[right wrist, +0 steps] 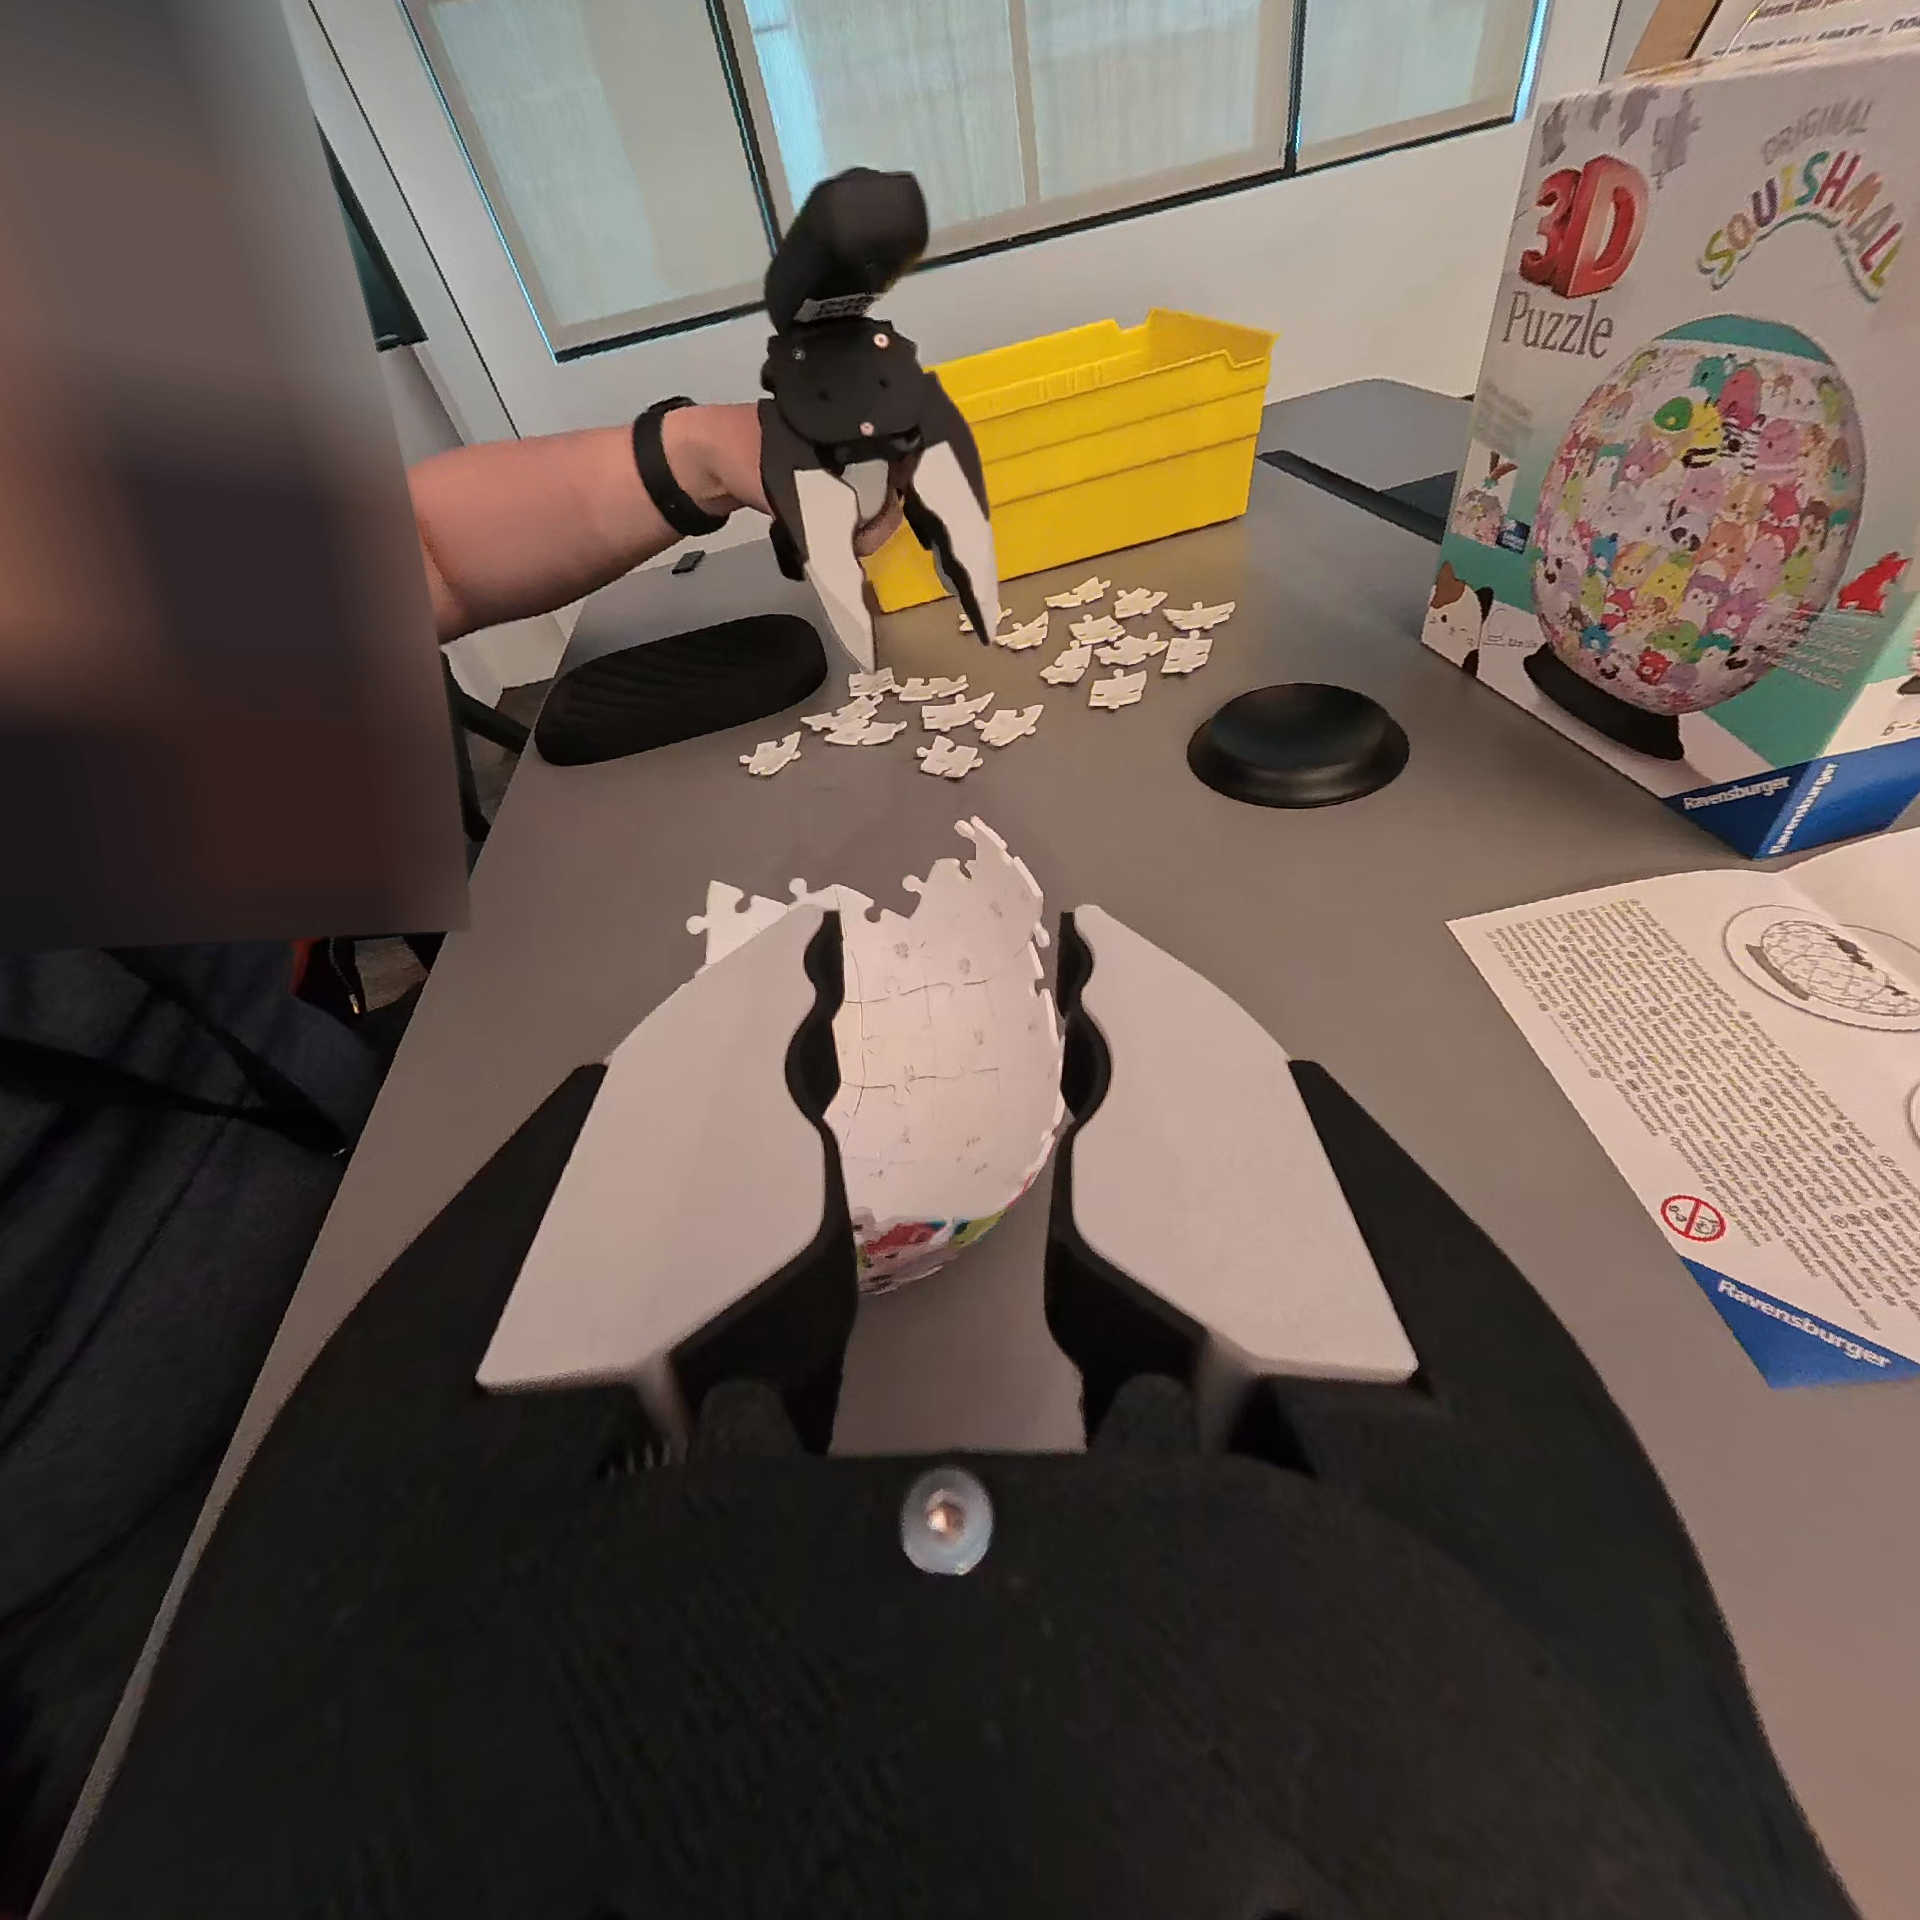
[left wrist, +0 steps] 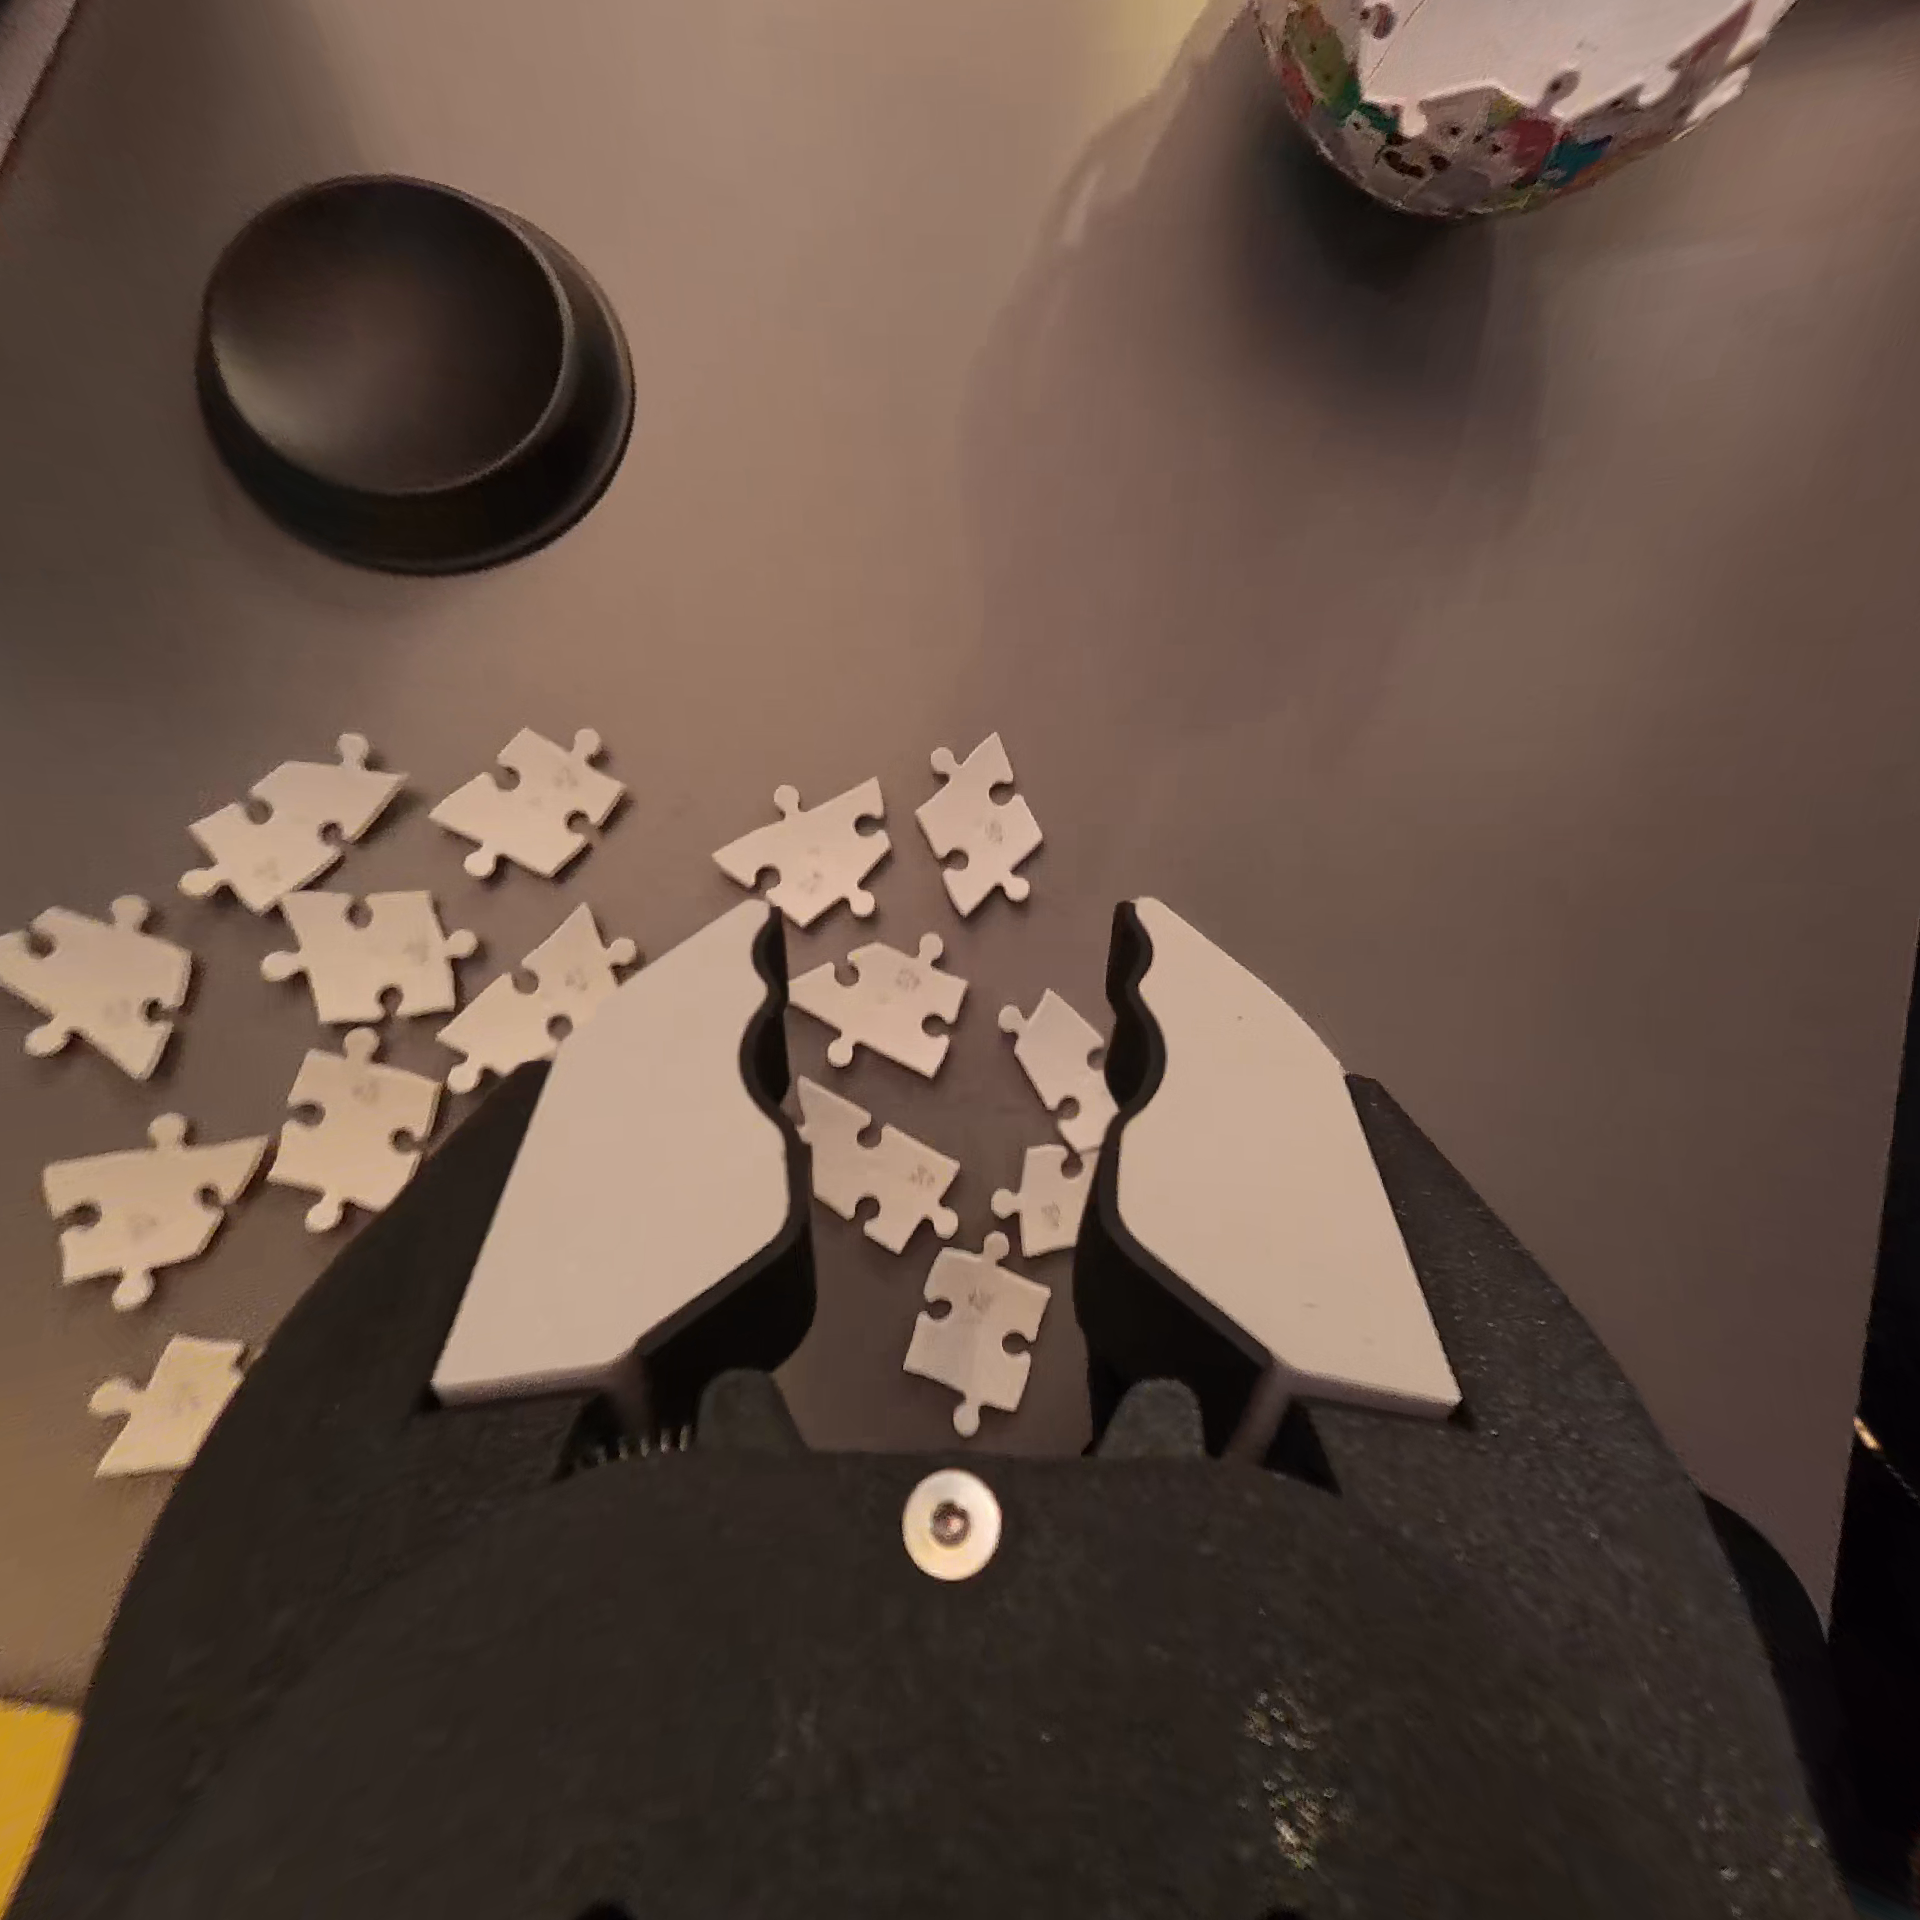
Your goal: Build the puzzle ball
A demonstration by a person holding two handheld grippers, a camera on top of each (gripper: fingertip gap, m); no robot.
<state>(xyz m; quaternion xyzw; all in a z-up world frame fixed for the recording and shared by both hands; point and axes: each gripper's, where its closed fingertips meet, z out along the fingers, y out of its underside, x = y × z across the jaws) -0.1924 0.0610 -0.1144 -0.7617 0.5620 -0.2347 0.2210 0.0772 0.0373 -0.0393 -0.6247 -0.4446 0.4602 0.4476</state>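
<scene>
The half-built puzzle ball (right wrist: 935, 1060) is an open shell, white inside and coloured outside, standing on the grey table (right wrist: 1195, 862). My right gripper (right wrist: 951, 925) is open, its jaws partly apart. The left finger lies over the shell and the right finger sits beside its right rim. The ball also shows at the top right of the left wrist view (left wrist: 1507, 104). My left gripper (left wrist: 945, 914) is open and empty just above several loose white pieces (left wrist: 883, 997). It shows in the right wrist view (right wrist: 925, 639) pointing down at the pieces (right wrist: 956, 717).
A black round stand (left wrist: 395, 364) sits beyond the pieces and also shows in the right wrist view (right wrist: 1299, 758). A yellow bin (right wrist: 1122, 447) is at the back. The puzzle box (right wrist: 1704, 468) and an instruction sheet (right wrist: 1714, 1091) are on the right. A black pad (right wrist: 675, 686) lies at the left edge. The grippers' ends are close to 30 cm from one another.
</scene>
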